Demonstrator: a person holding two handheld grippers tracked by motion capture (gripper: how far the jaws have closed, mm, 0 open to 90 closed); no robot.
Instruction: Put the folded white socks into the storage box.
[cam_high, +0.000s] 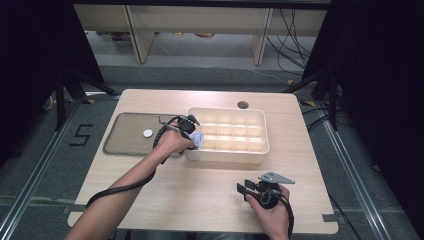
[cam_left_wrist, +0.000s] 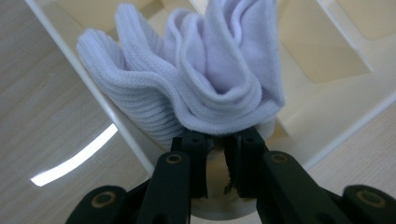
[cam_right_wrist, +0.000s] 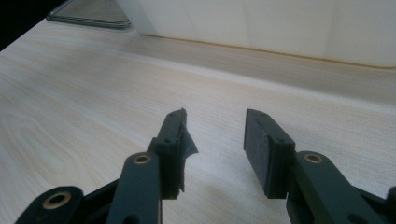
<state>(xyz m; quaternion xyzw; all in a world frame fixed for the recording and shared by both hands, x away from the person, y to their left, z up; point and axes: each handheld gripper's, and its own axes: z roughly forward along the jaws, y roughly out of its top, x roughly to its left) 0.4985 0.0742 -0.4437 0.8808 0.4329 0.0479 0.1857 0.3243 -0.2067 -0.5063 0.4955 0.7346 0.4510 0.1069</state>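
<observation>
A bunched white ribbed sock (cam_left_wrist: 205, 79) hangs pinched at its lower edge between the jaws of my left gripper (cam_left_wrist: 219, 140). In the high view the left gripper (cam_high: 195, 135) holds the sock (cam_high: 199, 138) over the front left corner of a cream box with several compartments (cam_high: 227, 156). The box's dividers (cam_left_wrist: 336, 51) lie just behind the sock. My right gripper (cam_high: 241, 190) rests low over the table near its front right, open, with nothing between its jaws (cam_right_wrist: 214, 126).
A flat grey lid-like tray (cam_high: 125, 141) lies left of the box, with a small white disc (cam_high: 147, 133) on it. The table has a round cable hole (cam_high: 243, 105) behind the box. The box's side wall (cam_right_wrist: 280, 23) rises beyond the right gripper.
</observation>
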